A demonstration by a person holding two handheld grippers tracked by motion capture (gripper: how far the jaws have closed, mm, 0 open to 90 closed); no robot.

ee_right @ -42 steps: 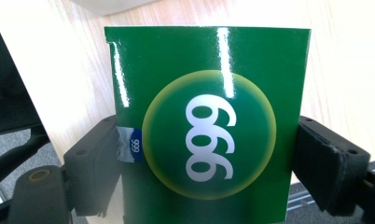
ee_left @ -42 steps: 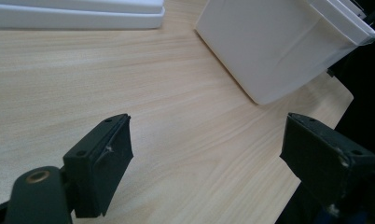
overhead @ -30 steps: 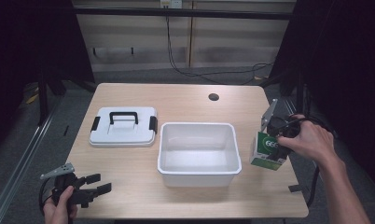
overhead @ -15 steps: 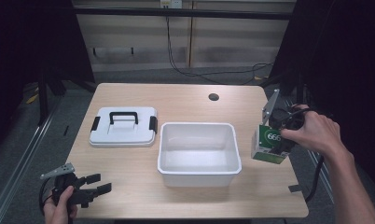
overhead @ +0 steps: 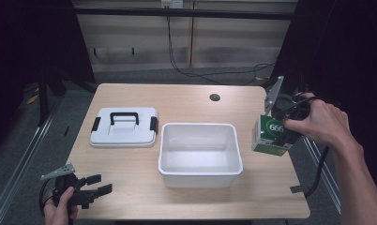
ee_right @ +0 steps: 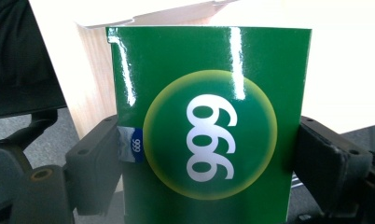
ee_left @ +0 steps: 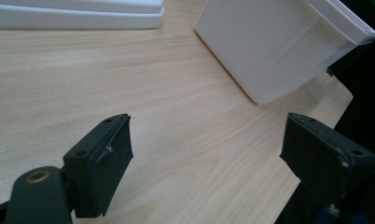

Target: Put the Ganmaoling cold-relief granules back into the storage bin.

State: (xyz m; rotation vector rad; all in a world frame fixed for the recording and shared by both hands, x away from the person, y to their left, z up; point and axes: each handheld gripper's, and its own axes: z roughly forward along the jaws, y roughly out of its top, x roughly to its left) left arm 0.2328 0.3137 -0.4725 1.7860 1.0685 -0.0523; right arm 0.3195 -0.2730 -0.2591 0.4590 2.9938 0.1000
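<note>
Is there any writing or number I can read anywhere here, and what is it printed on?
"666" in big white numerals: on the round yellow-edged badge of the green box that the right tool grips by its sides.
"666" in small white numerals: on a blue patch at that box's edge.
The white tub and white lid carry no writing.

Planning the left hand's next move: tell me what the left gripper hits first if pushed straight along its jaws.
Probably the white bin: the left gripper, open, points over bare table toward its near wall, though depth is unclear.

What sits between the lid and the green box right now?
In the high view, the open white bin sits between the white lid and the green box, held by the right gripper.
</note>
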